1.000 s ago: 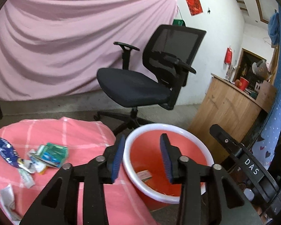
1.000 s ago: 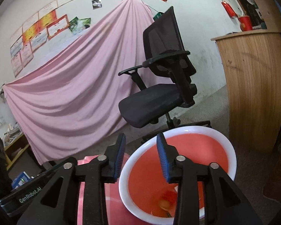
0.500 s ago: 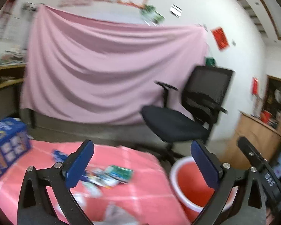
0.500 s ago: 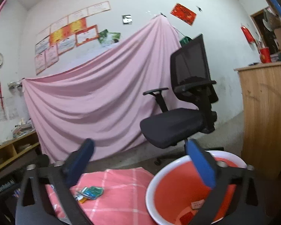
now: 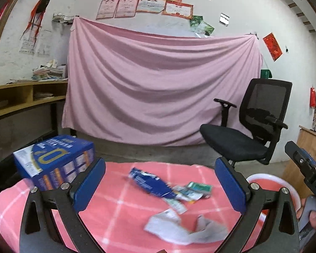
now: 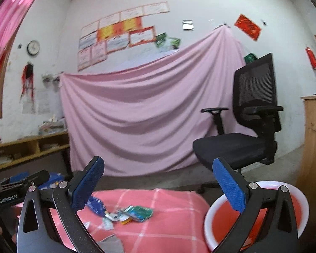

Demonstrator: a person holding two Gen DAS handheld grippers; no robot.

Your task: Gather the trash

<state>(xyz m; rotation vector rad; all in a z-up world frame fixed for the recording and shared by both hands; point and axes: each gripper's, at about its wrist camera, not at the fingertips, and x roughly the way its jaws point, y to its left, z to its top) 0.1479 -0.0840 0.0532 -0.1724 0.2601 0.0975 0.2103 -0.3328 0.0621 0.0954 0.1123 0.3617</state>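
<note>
Pink checked cloth [image 5: 124, 206], scattered wrappers [image 5: 179, 191], blue box [image 5: 52, 162]

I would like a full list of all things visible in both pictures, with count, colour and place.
wrappers: several, blue, green and white, scattered on the cloth
cloth: one, pink checked, covers the surface in front
box: one, blue, far left on the cloth
basin: one, red with white rim, right of the cloth
office chair: one, black, behind the basin
sheet: one, pink, hung on the wall
certificates: many, on the wall above
clock: one, upper left wall
left hand-held gripper: open, empty
right hand-held gripper: open, empty
</note>
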